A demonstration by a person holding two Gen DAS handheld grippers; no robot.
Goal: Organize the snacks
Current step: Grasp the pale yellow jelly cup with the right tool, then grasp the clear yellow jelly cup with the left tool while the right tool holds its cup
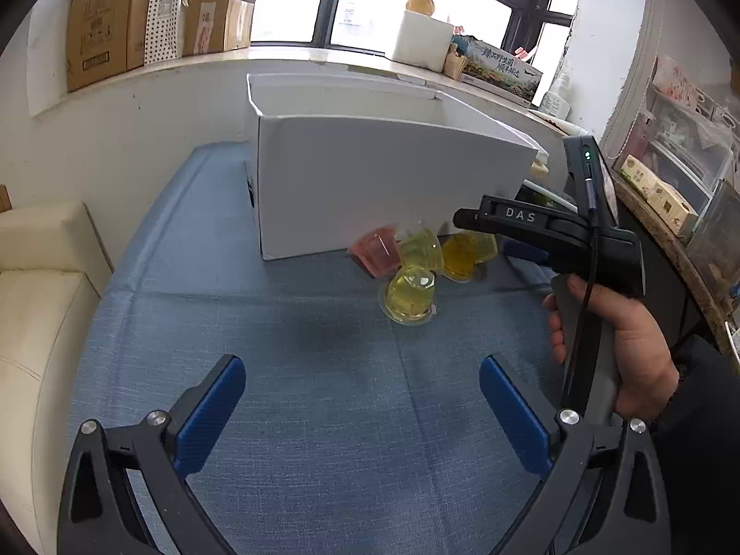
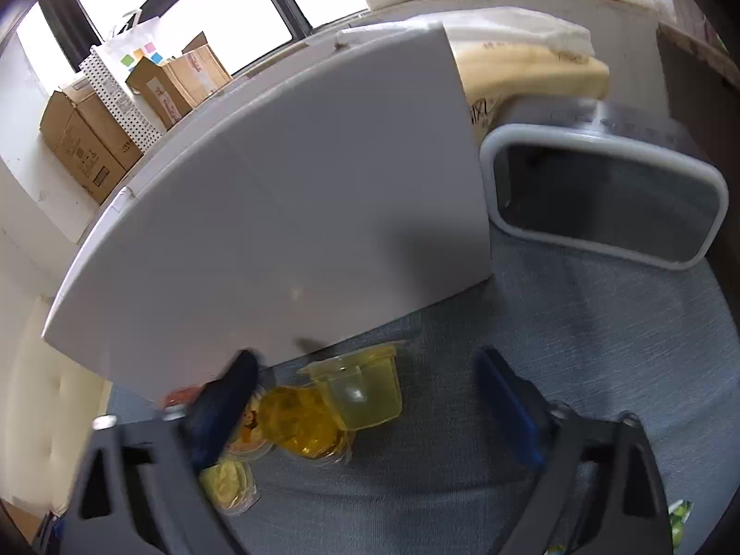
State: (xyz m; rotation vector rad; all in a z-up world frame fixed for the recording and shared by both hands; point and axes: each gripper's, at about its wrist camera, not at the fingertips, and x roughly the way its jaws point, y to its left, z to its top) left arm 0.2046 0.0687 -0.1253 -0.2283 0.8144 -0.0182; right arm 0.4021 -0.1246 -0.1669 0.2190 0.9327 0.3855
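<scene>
Several jelly cups lie on the blue cloth in front of a white box [image 1: 393, 185]: a pink cup [image 1: 375, 249], a yellow cup [image 1: 411, 293] and an amber cup [image 1: 460, 256]. My left gripper [image 1: 363, 397] is open and empty, well short of them. My right gripper [image 2: 365, 411] is open, its jaws on either side of a pale yellow cup [image 2: 365, 393] and an amber cup [image 2: 305, 425]. The white box [image 2: 286, 212] stands just behind them. In the left wrist view the right gripper's body [image 1: 555, 236] hangs over the cups at the right.
A grey-rimmed container [image 2: 601, 194] stands right of the box. A cream sofa [image 1: 41, 305] is at the left. Cardboard boxes [image 1: 111, 18] sit on the window sill. A cluttered shelf [image 1: 670, 185] is at the right.
</scene>
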